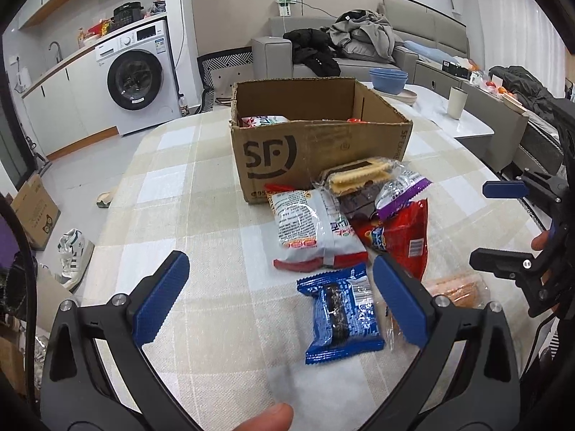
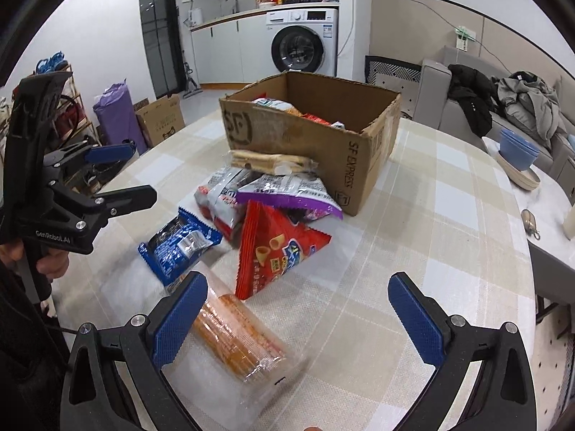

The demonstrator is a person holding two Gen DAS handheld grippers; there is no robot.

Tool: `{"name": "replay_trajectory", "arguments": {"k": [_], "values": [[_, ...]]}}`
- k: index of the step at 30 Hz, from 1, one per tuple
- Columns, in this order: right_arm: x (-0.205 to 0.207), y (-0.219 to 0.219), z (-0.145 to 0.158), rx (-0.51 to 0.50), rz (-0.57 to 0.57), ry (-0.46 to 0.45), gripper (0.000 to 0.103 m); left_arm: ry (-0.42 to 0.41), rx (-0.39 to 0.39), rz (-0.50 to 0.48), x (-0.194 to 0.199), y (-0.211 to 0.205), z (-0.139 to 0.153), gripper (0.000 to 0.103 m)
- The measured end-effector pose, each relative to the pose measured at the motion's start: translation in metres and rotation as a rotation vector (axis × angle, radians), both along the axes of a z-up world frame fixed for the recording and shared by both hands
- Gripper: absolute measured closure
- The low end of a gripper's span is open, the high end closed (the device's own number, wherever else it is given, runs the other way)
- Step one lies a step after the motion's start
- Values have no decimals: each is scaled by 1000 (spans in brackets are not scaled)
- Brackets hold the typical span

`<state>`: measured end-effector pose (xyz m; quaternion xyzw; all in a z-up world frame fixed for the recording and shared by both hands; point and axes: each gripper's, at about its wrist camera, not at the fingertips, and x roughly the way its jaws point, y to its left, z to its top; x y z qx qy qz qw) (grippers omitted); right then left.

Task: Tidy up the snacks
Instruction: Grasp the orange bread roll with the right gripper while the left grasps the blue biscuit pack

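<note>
So, snack sorting is partway along by the look of it. The SF Express cardboard box [image 1: 320, 143] sits in the middle of the checked tablecloth [image 1: 172, 194] and already has a few packets inside, but a loose heap is piled up against its near wall.

What's left on the cloth: a blue cookie packet [image 1: 341, 314] closest to the left gripper [image 1: 280, 298], a white-and-red noodle-type pack [image 1: 316, 230] behind it, a red triangular chip bag [image 2: 273, 248], a purple-edged bag [image 2: 291, 194], a clear pack of wafer biscuits [image 2: 273, 161] leaning on the box, and a clear sleeve of orange crackers [image 2: 237, 341].

Both tools are empty. The left gripper's jaws are spread wide, and the blue packet lies on the cloth between and just ahead of the pads, not touched as far as I can tell. The right gripper [image 2: 298, 319] is spread wide too, low over the table, with the cracker sleeve next to its left pad [image 2: 179, 319], more beside it than between the two.

My read: this is the pick-the-next-item step. The left one is best lined up, so I'd drop it down over the blue packet, pinch across the short width, then lift it over the box wall and let go inside. The wrapper is slick and flat, so it needs a low approach or the pads will just skid over it. The right one would need to shift left to centre on the crackers.
</note>
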<state>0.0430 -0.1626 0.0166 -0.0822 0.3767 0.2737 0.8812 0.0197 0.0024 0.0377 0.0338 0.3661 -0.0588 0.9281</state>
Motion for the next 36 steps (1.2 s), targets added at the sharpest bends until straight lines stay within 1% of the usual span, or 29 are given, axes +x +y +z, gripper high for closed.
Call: {"name": "replay_trajectory", "arguments": {"k": [2, 4, 11, 17, 22, 25, 27, 31, 36], "values": [[-3, 4, -2, -14, 28, 6, 1, 12, -5, -6, -2, 0, -2, 1], [-6, 10, -6, -56, 47, 9, 1, 29, 3, -17, -2, -2, -5, 1], [-8, 25, -21, -101, 100, 40, 1, 74, 67, -64, -1, -18, -20, 1], [-10, 33, -34, -130, 147, 66, 1, 122, 69, -94, 6, -23, -34, 1], [-7, 40, -48, -161, 156, 96, 1, 165, 73, -101, 13, -25, -50, 1], [-8, 37, -51, -180, 161, 96, 1, 178, 76, -107, 16, -27, -57, 1], [-7, 32, -50, -184, 154, 98, 1, 184, 78, -104, 18, -28, -60, 1], [0, 20, -49, -184, 104, 98, 1, 195, 84, -105, 20, -29, -65, 1], [-3, 23, -44, -135, 136, 83, 1, 221, 93, -104, 26, -30, -75, 1]]}}
